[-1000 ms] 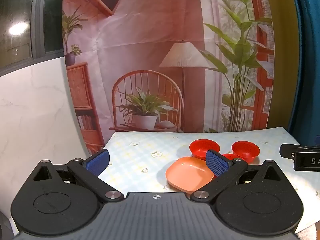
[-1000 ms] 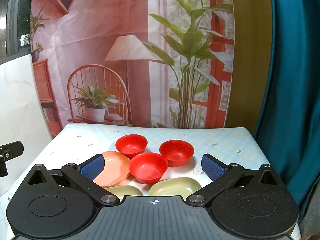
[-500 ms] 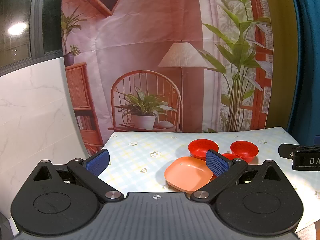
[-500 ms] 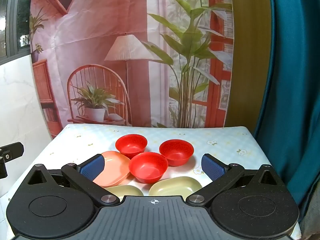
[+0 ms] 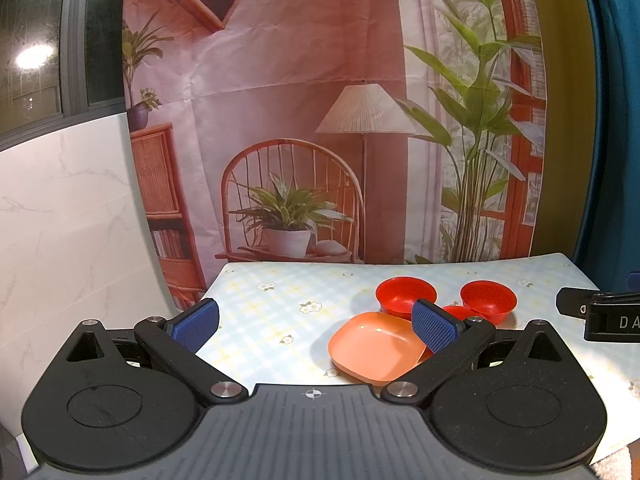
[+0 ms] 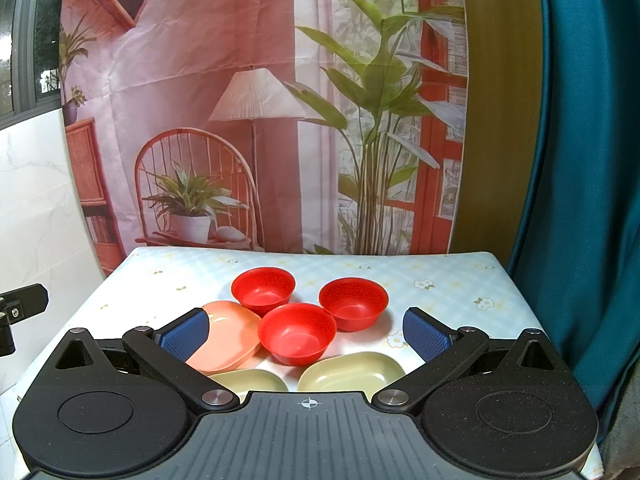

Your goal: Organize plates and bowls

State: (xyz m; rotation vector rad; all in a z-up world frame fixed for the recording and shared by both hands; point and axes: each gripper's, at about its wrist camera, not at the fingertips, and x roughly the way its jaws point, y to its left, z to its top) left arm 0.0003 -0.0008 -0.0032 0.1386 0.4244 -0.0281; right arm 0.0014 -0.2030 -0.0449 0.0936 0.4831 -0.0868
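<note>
From where the left gripper hovers, its right blue pad covers most of the nearest red bowl, leaving only a sliver of rim, and the two pale green plates cannot be seen from that side at all. The right gripper's own black body cuts off the near halves of both green plates, the left one more than the right one. Both grippers are spread wide and grasp nothing. The dishes cluster around the middle of the table toward its near edge: three red bowls in a triangle, the far-left bowl and far-right bowl just behind the near one, with the orange plate tucked against their left side. The cloth runs bare toward the far edge and both far corners, and along the right edge up to the teal curtain. The bowls are round, glossy plastic; the plates are shallow, smooth, rounded squares (the orange one slightly tilted, its rim seeming to rest near a bowl). The tablecloth is a pale check with small flowers.
</note>
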